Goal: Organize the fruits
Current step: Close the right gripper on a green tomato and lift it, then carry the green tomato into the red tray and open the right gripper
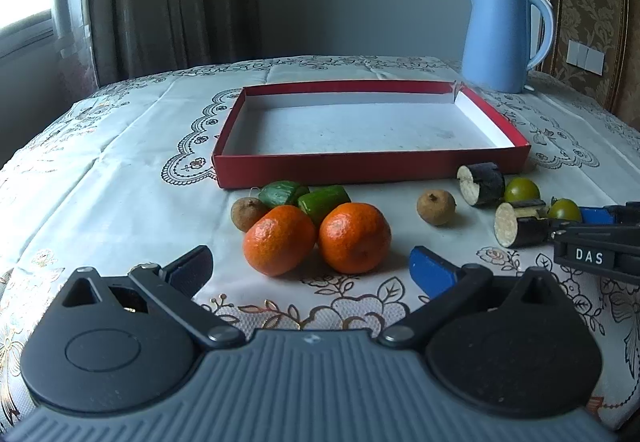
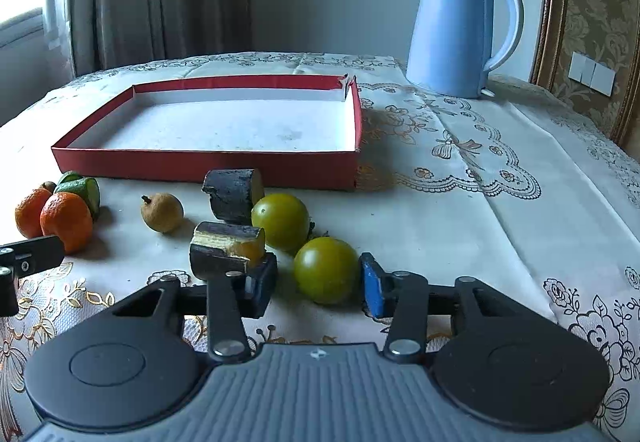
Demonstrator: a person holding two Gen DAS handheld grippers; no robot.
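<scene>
My right gripper [image 2: 320, 284] stands open around the near green tomato [image 2: 326, 269] — one pad just off its right flank, the other a little away on the left, nothing clamped yet. That left pad sits close against the near eggplant piece [image 2: 224, 250], so I judge the squeeze should be slow and centred on the tomato's widest part, lest I drag the eggplant along or squirt the round fruit forward. A light grip should do; the skin looks smooth and likely slippery.

My left gripper [image 1: 310, 262] is spread wide and holds nothing, low over the cloth, with two oranges [image 1: 316, 238] just ahead of its pads. Lined up between them, it could take either one next.

Further out: a second tomato [image 2: 281, 220] touching the far eggplant piece [image 2: 232, 196], a brown longan [image 2: 162, 212] alone, another longan [image 1: 248, 213] and two cucumber chunks [image 1: 304, 198] behind the oranges. Beyond all of them lies the red tray [image 2: 200, 164], with no fruit in it yet — I take that as the place for everything, so the task looks barely begun. A blue kettle [image 2: 456, 30] stands well behind.
</scene>
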